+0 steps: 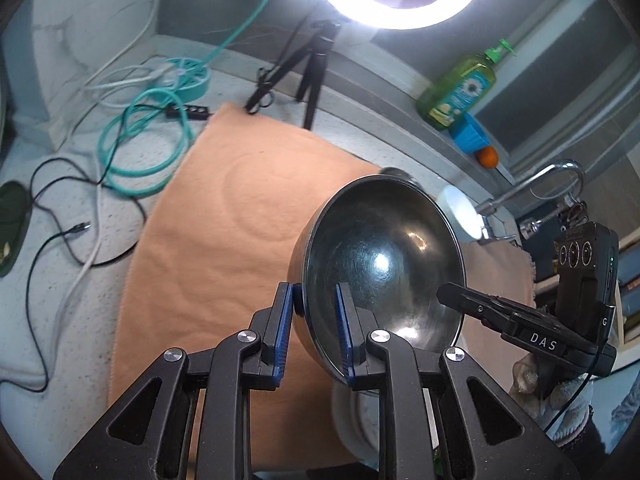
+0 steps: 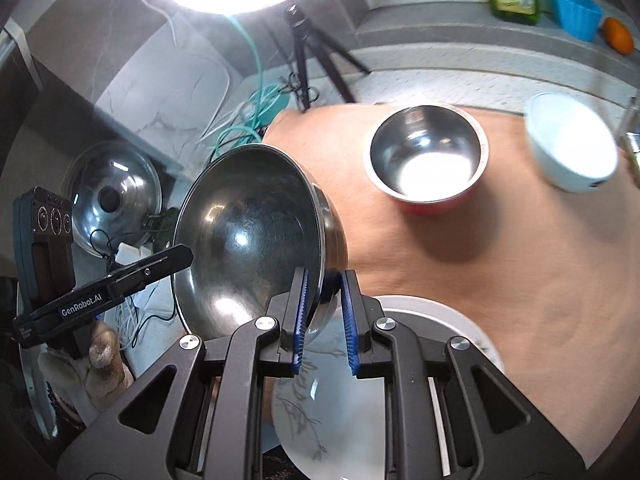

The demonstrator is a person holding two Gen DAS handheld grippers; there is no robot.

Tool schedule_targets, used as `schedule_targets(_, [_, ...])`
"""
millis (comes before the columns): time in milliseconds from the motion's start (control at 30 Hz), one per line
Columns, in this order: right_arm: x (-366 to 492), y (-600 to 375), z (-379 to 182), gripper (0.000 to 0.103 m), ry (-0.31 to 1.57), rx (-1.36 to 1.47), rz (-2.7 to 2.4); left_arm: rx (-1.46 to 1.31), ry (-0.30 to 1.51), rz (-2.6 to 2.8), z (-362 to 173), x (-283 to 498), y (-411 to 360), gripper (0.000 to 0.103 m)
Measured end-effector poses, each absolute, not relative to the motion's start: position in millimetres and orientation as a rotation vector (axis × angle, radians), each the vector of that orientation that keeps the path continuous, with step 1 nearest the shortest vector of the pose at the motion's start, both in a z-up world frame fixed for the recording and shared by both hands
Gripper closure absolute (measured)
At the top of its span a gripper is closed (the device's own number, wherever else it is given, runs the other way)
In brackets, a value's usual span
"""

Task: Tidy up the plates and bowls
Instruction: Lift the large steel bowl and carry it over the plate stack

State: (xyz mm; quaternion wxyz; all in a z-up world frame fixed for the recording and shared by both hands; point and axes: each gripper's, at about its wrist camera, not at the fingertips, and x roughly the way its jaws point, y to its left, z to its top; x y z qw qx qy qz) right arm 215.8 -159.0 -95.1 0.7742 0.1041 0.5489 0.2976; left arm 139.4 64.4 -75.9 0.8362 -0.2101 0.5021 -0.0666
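A large steel bowl [image 1: 384,264] hangs tilted above the orange cloth [image 1: 240,200], held from two sides. My left gripper [image 1: 314,292] is shut on its left rim, one blue pad inside and one outside. On the opposite rim of the same bowl [image 2: 248,240], my right gripper [image 2: 324,280] is shut. A white plate [image 2: 440,316] with a leaf pattern lies on the cloth under the bowl. Farther back stand a small steel bowl [image 2: 426,152] with a red outside and a white bowl [image 2: 572,148].
A ring light on a black tripod [image 1: 316,68] stands at the cloth's far edge, beside loose cables [image 1: 140,140]. A soap bottle [image 1: 460,92], blue cup [image 1: 470,132] and orange fruit [image 1: 488,158] sit on the ledge. A faucet [image 1: 540,184] is at right, a pot lid [image 2: 112,196] at left.
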Motion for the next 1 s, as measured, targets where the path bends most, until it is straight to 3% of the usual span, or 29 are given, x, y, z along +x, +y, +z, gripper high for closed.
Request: schedule_targets(1000, [207, -65, -144, 0.086, 1.347, 0.099, 0.762, -0.561, 1.155, 0.045, -119, 106, 135, 0.085])
